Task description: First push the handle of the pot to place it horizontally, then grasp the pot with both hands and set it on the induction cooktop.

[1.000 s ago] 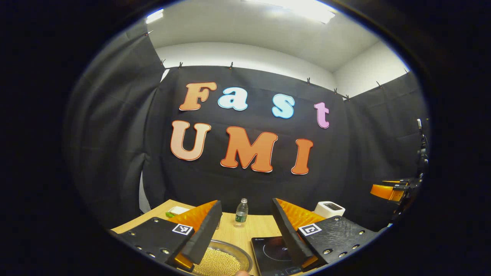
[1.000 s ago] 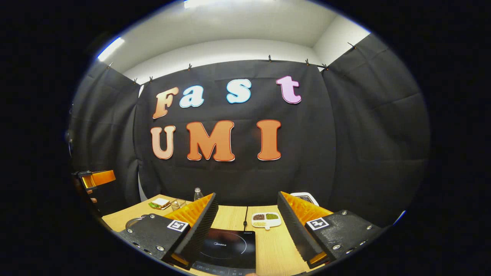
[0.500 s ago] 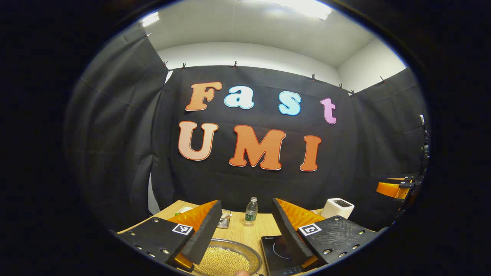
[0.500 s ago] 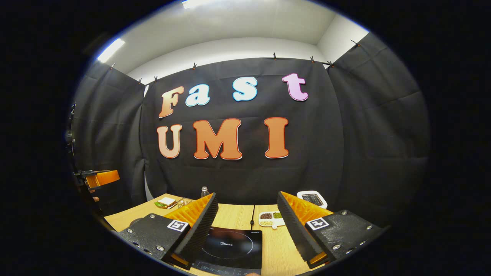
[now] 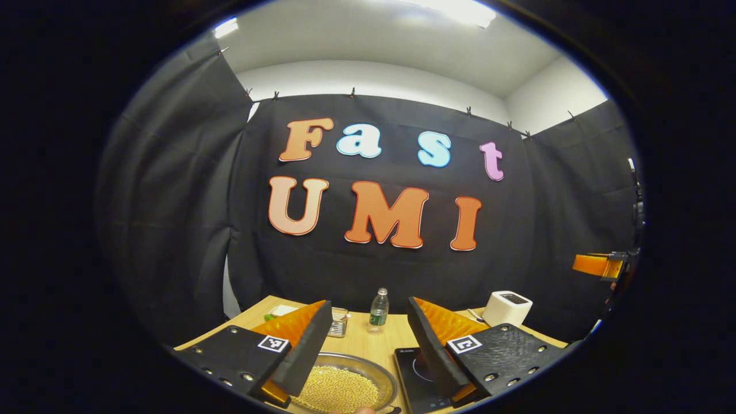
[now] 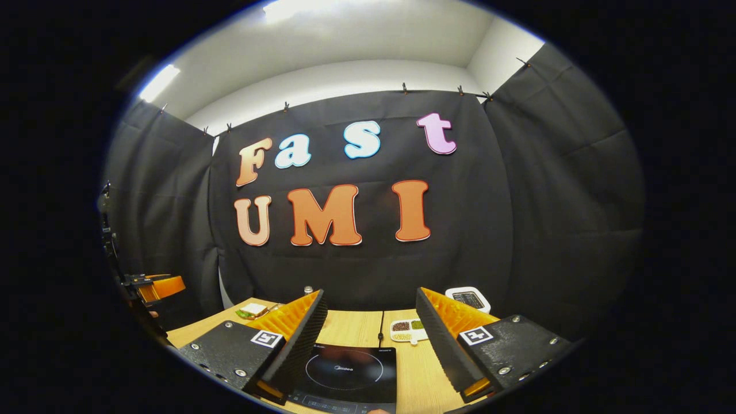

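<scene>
In the left gripper view a shallow metal pot (image 5: 384, 372) full of small yellow beans sits on the wooden table, just under my left gripper (image 5: 368, 339), which is open and empty above it. Its handle is hidden. The black induction cooktop (image 5: 415, 374) lies right of the pot. In the right gripper view the induction cooktop (image 6: 348, 374) lies below my right gripper (image 6: 371, 333), which is open with nothing between its fingers. The other gripper (image 6: 158, 286) shows at the far left edge there, and the right one (image 5: 598, 264) at the far right of the left gripper view.
On the table (image 5: 359, 340) stand a water bottle (image 5: 378, 311), a small wire basket (image 5: 339, 322) and a white toaster (image 5: 507, 307). In the right gripper view a sandwich on a plate (image 6: 252, 311), a divided dish of grains (image 6: 407, 329) and a white scale (image 6: 468, 299) sit toward the back.
Both views have tilted down a little and drifted, so more of the table shows: the pot and the cooktop sit fuller in frame. Both grippers stay open.
</scene>
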`<state>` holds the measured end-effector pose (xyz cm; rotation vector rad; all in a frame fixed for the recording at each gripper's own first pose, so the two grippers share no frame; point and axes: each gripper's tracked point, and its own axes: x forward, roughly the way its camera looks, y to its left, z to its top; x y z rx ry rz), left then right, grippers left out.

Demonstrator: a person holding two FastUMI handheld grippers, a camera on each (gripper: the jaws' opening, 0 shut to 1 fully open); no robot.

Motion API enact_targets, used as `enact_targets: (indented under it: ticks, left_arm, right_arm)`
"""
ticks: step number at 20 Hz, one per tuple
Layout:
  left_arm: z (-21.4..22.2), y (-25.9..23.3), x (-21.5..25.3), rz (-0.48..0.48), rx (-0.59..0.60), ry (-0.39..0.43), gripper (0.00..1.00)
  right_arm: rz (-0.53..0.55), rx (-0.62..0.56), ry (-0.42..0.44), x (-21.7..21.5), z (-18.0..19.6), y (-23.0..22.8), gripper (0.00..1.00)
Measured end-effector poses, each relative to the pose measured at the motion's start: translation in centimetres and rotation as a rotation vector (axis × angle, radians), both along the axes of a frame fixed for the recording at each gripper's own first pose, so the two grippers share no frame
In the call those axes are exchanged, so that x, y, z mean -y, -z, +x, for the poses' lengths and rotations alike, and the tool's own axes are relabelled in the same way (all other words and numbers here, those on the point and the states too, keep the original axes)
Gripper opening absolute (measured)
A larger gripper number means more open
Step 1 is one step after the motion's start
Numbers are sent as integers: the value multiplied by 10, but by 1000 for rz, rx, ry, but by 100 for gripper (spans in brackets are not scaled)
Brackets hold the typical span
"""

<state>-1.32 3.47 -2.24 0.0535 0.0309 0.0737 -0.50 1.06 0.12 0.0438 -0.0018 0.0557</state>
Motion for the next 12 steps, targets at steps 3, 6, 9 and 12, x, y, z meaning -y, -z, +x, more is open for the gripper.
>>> enact_targets:
  ticks: [3, 6, 9, 12]
  left_arm:
    - [-5, -4, -3, 1, 6, -12, 85]
    - [-7, -13, -8, 12, 25, -24, 84]
    - [-8, -17, -5, 15, 33, -17, 85]
    - [-7, -17, -4, 19, 28, -9, 85]
  right_arm:
    - [-15, 2, -10, -3, -2, 1, 96]
    - [-24, 3, -7, 0, -2, 3, 96]
    - [-29, 0, -16, -2, -2, 5, 96]
    - [-50, 6, -9, -1, -1, 5, 100]
